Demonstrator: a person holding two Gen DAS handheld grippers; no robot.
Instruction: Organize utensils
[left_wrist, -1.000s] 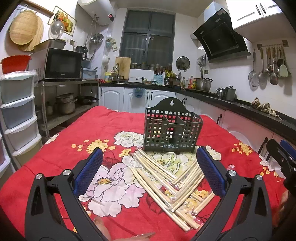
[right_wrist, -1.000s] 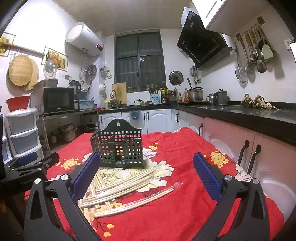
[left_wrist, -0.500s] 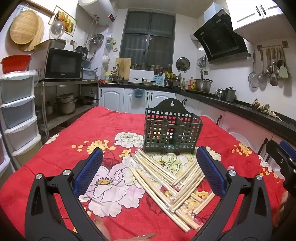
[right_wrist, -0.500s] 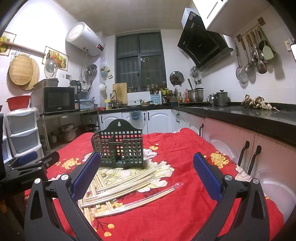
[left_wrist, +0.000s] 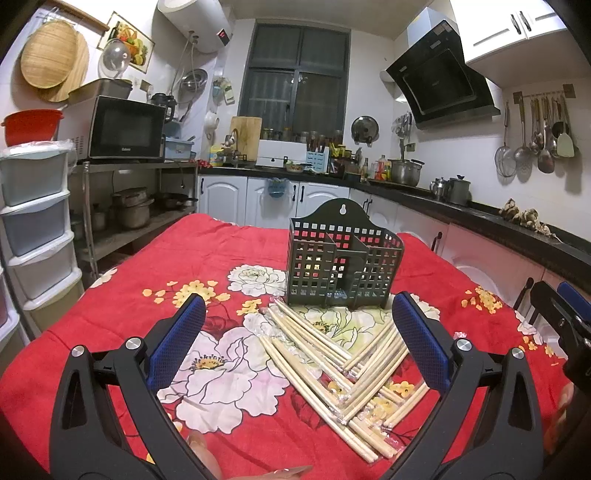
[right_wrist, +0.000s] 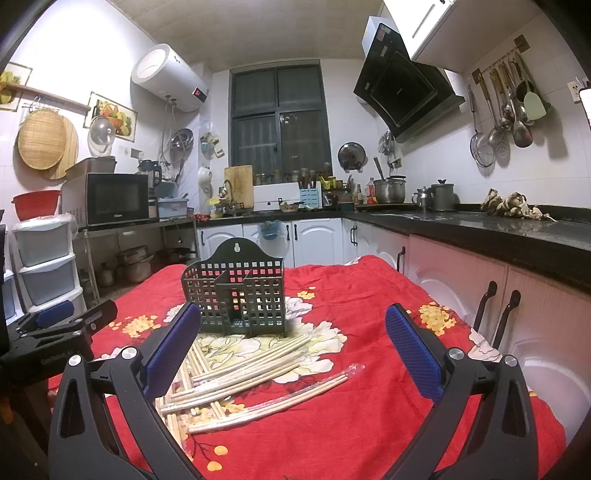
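Nothing has moved: both claws, left gripper (left_wrist: 299, 343) and right gripper (right_wrist: 293, 347), hang apart, empty; chopsticks (left_wrist: 332, 362) ahead remain ungrasped before the utensil basket (left_wrist: 341, 269).

Kitchen, white tiled walls, lit from overhead. Dark window (left_wrist: 299, 70) top centre, night outside. White water heater (right_wrist: 168, 79) upper left of the frame, black range hood (right_wrist: 404, 98) upper right. White cabinets (right_wrist: 317, 236) under a black countertop (right_wrist: 480, 229) running along the back and right edge. Left side: microwave (left_wrist: 118, 127) on a metal rack (left_wrist: 136, 206), plastic drawer tower (left_wrist: 35, 221) at far left. Ladles on a wall rail (left_wrist: 535, 136), right. Table under red floral cloth (right_wrist: 369, 406) fills the lower frame.
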